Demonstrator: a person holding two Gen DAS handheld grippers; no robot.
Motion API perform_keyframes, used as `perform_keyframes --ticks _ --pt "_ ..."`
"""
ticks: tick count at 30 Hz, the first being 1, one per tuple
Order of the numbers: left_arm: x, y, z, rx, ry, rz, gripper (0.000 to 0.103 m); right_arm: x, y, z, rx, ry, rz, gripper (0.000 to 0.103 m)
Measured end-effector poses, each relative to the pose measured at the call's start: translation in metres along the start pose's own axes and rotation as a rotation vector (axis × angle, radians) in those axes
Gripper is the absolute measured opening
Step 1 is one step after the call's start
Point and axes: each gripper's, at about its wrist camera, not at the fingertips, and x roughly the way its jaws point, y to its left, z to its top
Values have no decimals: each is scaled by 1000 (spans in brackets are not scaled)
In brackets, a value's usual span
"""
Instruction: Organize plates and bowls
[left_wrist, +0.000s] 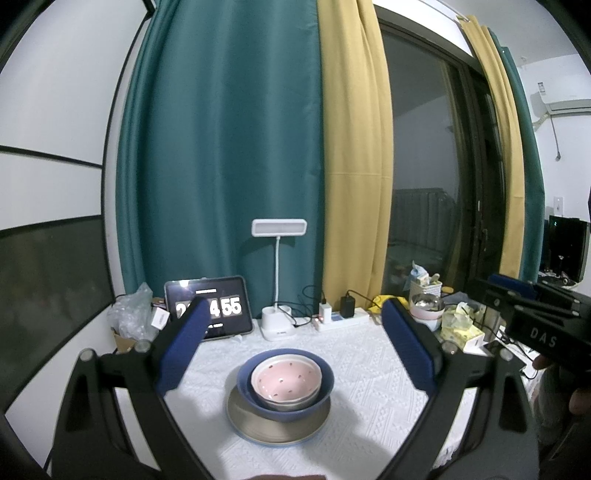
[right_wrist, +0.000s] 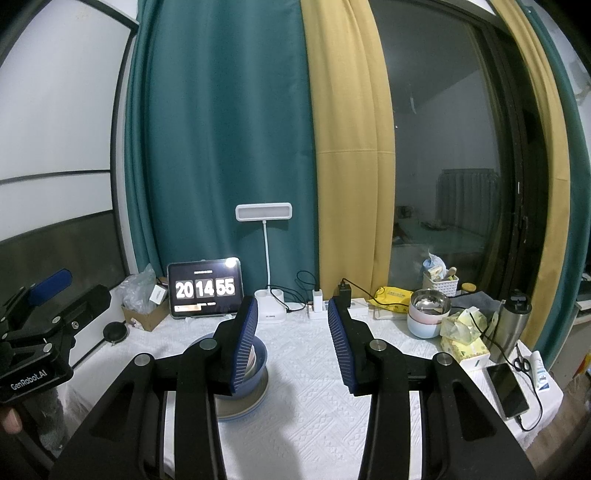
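Pink glazed ceramic marks the innermost piece of the stack: a speckled pink bowl (left_wrist: 286, 380) is nested in a wider blue bowl (left_wrist: 320, 384), which is seated on a flat grey plate with a pale blue rim (left_wrist: 258, 428). The stack is shown near the middle of the white textured tablecloth (left_wrist: 388, 387), in front of the left gripper (left_wrist: 293, 347) and to the left of the right gripper (right_wrist: 291, 347). Both tools are seen with their blue ribbed pads spread apart and nothing between them; the left is set wider than the right.

The nesting is judged essentially complete, so the step in hand is taken to be a check and withdrawal. If a correction is wanted, the blue bowl's rim is best pinched from one side, since the pink bowl appears slightly off-centre, and the plate should be left undisturbed.

At the rear edge are ranged a tablet showing a flip clock (right_wrist: 205, 291), a white desk lamp (right_wrist: 264, 212), a white power strip with chargers (right_wrist: 332, 304) and their cables. To the right stand a second group of stacked bowls topped by a steel one (right_wrist: 428, 314), a yellow tissue pack (right_wrist: 461, 332), a steel tumbler (right_wrist: 511, 325) and a dark phone (right_wrist: 508, 391). No obstacle lies between the grippers and the stack; the cables and the tumbler are to be avoided on any sweep to the right.
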Motion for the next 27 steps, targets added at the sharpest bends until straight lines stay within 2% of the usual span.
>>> perform_keyframes --ticks 27 --pt "2 -1 -2 2 0 8 94 1 -2 -5 -3 6 5 42"
